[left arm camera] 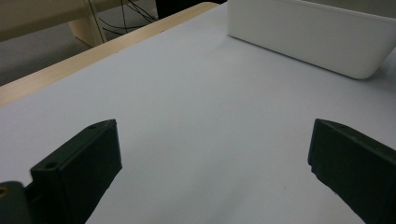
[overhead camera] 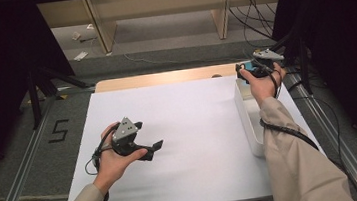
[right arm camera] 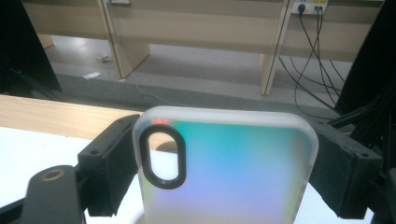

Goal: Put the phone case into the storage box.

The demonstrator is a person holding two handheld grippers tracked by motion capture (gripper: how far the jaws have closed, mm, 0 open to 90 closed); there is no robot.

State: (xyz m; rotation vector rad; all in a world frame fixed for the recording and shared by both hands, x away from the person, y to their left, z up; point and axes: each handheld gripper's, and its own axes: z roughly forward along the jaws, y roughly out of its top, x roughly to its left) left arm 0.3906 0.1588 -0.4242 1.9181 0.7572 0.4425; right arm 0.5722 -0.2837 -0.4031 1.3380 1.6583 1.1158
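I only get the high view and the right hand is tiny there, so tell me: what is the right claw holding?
Observer: A phone case, frosted rim, teal-to-pink back, gripped by its two long edges in the right claw.
Operator: Which end is up?
Observer: The end with the oval camera cutout.
Operator: And the left claw?
Observer: The left claw is open, nothing between its jaws, facing the white bin.

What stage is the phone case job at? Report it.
Done: the right gripper is shut on the phone case, lifted above the far end of the white bin. In hand: holding it there. The left gripper is open over the white table. Left: setting the case down, destination unclear.
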